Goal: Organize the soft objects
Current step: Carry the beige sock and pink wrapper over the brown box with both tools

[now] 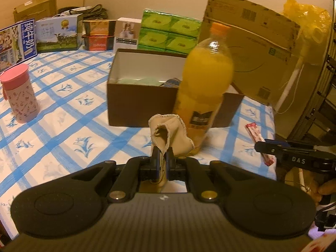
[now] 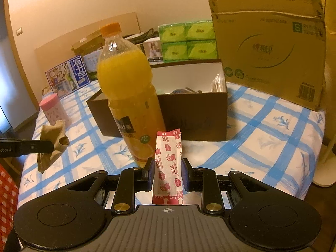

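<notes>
My left gripper (image 1: 162, 154) is shut on a beige cloth (image 1: 168, 134), held above the checked tablecloth in front of the brown open box (image 1: 134, 103). The cloth (image 2: 53, 145) and left gripper (image 2: 49, 147) also show in the right wrist view. My right gripper (image 2: 167, 164) holds a red-and-white bandage packet (image 2: 168, 163) between its fingers, jaws closed on its sides. The packet (image 1: 258, 140) and right gripper (image 1: 260, 147) show at the right in the left wrist view. The box (image 2: 189, 121) holds several soft items.
An orange juice bottle (image 1: 203, 86) (image 2: 130, 96) stands right in front of the box. A pink cup (image 1: 20, 92) (image 2: 54, 109) stands at the left. Cartons, green tissue packs (image 1: 170, 31) and a large cardboard box (image 2: 271, 50) line the back. The table edge is at the right.
</notes>
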Demonstrator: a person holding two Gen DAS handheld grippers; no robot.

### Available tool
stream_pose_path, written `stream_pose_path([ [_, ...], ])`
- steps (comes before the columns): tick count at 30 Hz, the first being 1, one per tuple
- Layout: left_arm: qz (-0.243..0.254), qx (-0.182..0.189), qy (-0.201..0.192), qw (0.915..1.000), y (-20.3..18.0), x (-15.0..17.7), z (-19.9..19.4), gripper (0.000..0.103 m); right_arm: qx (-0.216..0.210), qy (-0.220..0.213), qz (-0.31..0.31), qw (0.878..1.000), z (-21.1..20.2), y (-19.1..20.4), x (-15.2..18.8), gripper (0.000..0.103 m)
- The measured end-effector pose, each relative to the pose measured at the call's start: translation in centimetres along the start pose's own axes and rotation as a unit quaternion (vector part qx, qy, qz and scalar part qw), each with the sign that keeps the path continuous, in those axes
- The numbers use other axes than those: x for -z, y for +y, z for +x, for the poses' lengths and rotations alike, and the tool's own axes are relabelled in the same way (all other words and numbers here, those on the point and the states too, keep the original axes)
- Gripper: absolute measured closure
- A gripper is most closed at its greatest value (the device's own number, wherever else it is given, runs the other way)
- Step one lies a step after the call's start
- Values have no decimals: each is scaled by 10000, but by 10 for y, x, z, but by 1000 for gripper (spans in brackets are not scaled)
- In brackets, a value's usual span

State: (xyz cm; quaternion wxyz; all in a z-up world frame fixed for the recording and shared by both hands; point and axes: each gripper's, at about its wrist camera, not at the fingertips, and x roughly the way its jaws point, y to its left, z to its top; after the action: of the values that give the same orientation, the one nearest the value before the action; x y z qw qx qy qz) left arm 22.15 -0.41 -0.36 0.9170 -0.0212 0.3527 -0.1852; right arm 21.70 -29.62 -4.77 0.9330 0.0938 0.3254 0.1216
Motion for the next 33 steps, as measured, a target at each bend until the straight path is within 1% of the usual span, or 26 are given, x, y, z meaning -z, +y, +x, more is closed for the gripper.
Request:
stream_pose_path([
  [9, 259, 328, -49, 9991, -47, -11, 1, 98, 12, -121, 57, 9999, -19, -13, -4, 76],
  [15, 407, 568, -164, 9974, -96, -30, 9, 98, -59, -157, 130, 9998, -26, -32, -16, 76],
  [18, 436, 575, -228, 9971, -120, -43, 16, 98, -163, -158, 113, 9997, -28, -45, -29, 76],
  [23, 281, 345, -262, 9987, -155, -67, 34, 98, -285, -105, -38, 9995, -25, -70, -56, 76],
  [27, 136, 94, -293, 9994, -179, -85, 53, 98, -396, -63, -157, 9991, -20, -93, -82, 76],
  [30, 8, -213, -227, 9995, -195, -99, 72, 98, -490, -55, -235, 9985, -10, -111, -101, 76],
  [33, -95, -605, -247, 9978, -208, -112, 93, 98, -640, -43, -319, 9974, 4, -126, -118, 76],
])
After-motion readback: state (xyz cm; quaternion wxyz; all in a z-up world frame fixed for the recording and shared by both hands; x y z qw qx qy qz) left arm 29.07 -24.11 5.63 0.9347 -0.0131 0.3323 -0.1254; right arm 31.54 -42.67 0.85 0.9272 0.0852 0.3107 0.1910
